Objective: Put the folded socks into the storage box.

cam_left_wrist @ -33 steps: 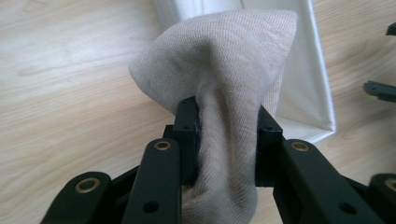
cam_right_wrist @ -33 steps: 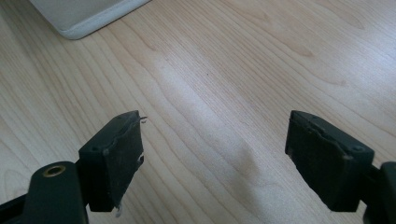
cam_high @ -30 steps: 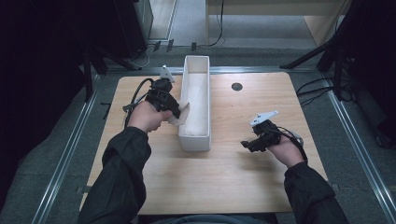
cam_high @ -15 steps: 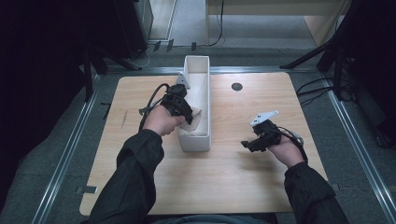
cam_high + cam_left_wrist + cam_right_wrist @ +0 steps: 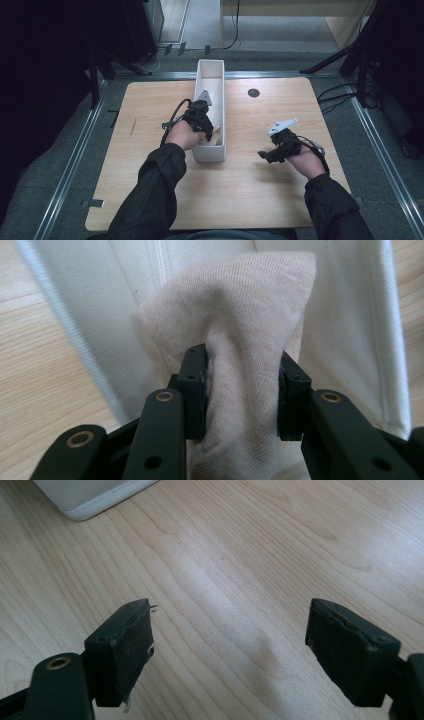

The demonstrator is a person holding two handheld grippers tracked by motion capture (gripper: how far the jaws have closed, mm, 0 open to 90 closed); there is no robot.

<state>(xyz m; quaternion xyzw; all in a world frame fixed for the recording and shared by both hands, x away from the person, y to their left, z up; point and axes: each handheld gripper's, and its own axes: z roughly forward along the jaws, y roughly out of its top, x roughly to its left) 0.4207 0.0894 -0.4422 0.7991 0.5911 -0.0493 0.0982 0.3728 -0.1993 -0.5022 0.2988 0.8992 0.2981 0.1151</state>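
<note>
Long black sleeves are worn on both forearms; each hand carries a black gripper, the left gripper (image 5: 206, 131) and the right gripper (image 5: 266, 155), topped by a grey three-cornered plate; black cables are looped from both; brass-coloured rivets and small screw holes are seen on the black jaw links.

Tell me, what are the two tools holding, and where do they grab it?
The left tool pinches a cream cloth at its bunched middle, inside the white bin. The right tool holds nothing.

table (image 5: 150, 200): light wood | hole (image 5: 253, 92): dark, far side
</note>
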